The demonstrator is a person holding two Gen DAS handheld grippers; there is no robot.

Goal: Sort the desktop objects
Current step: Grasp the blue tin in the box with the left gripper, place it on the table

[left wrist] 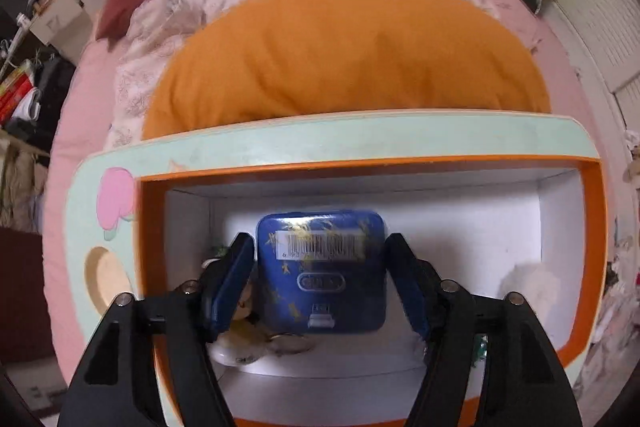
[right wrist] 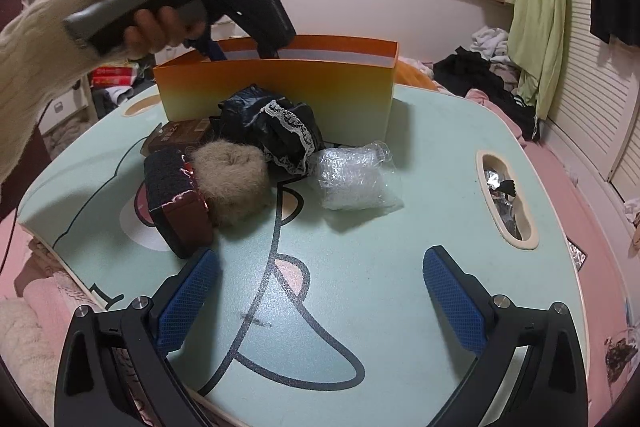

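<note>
Overhead, the left gripper (left wrist: pixel 320 283) points steeply down into the orange box (left wrist: pixel 592 227), which stands at the far side of the mint-green lap table (right wrist: pixel 400 267). Between its blue pads sits a blue tin (left wrist: pixel 322 279), barcode label facing up; the left pad lies against the tin's left edge and the right pad at its right edge, so the tin looks clamped at a middling width, though motion blur keeps the contact from being fully clear. The tin hangs inside the box's white interior, above small items on the box floor: a pale round object (left wrist: pixel 240 343) with a metal ring beside it, too blurred to name. From the right wrist view, a hand (right wrist: pixel 160 23) in a cream knitted sleeve holds the left gripper's handle, its fingers dipping behind the box's near wall.

The right gripper (right wrist: pixel 320 299) hovers low over the table with its jaws spread wide and nothing between them. In front of it, just before the box, lie a fluffy beige pom-pom (right wrist: pixel 230 183), a dark red case (right wrist: pixel 176 203) touching the pom-pom's left side, a brown packet (right wrist: pixel 176 137) behind them, a black bag with white lace trim (right wrist: pixel 276 127) and a clear bubble-wrap bundle (right wrist: pixel 352 179) a little to the right. An orange pillow (left wrist: pixel 340 51) lies on the pink bed beyond the table.
</note>
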